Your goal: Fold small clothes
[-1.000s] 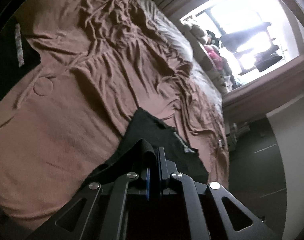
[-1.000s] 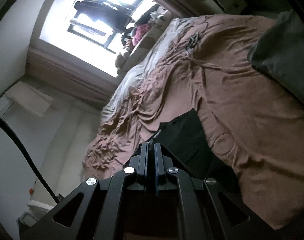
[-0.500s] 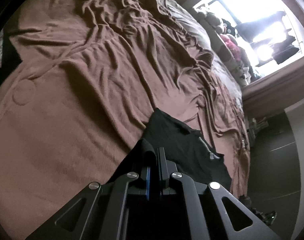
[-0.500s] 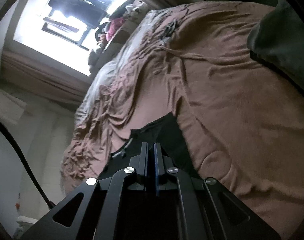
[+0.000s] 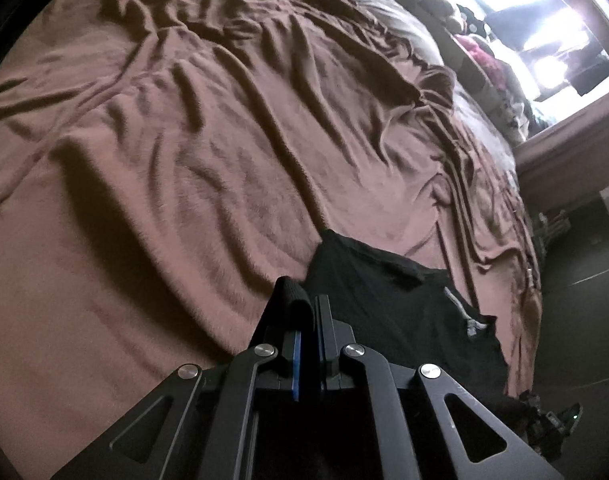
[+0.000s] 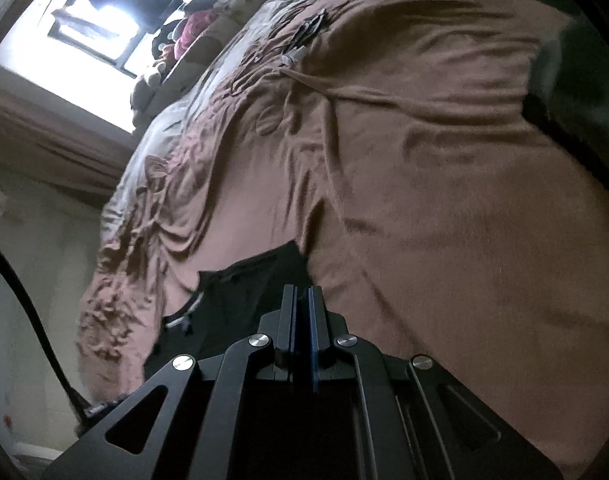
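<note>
From the left wrist view, the left gripper (image 5: 307,312) is clenched on a folded edge of the black garment (image 5: 392,300), a strip of dark cloth bulging up between its two fingers. The rest of the garment spreads to the right of the gripper over the near edge of the bed, lying on the wrinkled brown blanket (image 5: 208,152), with a pale drawstring (image 5: 466,312) showing on it. A bright window (image 5: 544,20) stands beyond the far side of the bed. From the right wrist view, the right gripper (image 6: 302,300) has its jaws pressed nearly together; it seems to pinch the garment's (image 6: 232,300) edge, though the dark cloth at the fingertips is hard to make out. Here the garment lies to the left of the gripper, on the same blanket (image 6: 444,200).
</note>
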### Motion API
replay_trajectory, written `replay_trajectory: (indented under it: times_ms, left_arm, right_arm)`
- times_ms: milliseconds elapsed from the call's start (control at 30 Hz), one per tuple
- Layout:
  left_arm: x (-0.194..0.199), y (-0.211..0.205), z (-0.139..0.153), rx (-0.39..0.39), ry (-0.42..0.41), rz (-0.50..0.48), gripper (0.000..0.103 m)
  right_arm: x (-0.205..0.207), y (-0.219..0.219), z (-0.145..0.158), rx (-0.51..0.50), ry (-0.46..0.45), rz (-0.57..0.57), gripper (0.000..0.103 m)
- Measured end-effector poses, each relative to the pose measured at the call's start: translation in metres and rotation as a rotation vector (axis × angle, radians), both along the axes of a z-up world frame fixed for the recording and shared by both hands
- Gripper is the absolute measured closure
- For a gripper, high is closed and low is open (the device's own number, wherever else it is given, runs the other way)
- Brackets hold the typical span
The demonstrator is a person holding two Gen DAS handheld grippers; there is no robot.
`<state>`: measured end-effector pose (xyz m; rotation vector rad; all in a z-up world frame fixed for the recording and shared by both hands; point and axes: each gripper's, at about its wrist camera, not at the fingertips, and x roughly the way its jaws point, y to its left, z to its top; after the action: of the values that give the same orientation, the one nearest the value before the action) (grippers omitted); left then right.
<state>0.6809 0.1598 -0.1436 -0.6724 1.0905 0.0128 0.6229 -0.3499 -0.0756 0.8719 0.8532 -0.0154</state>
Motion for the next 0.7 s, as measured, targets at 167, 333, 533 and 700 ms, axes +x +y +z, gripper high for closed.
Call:
replay_trajectory:
  times_ms: [167, 333, 533, 700]
  left_arm:
    - [0.021, -0.002, -0.017, 0.006, 0.041, -0.003, 0.097]
    - [0.033, -0.004, -0.030, 0.014, 0.087, -0.015, 0.096]
    - [0.030, 0.000, -0.017, 0.043, 0.060, -0.030, 0.046]
    - [0.021, 0.005, 0.008, 0.123, -0.001, -0.047, 0.023]
  right_arm:
    - [0.017, 0.004, -0.003, -0.051, 0.033, -0.006, 0.101]
    - [0.024, 0.010, -0.001, -0.097, 0.031, 0.007, 0.100]
    - [0.016, -0.001, 0.009, -0.097, 0.016, 0.014, 0.095]
    - [0.013, -0.004, 0.014, -0.186, 0.035, 0.054, 0.068]
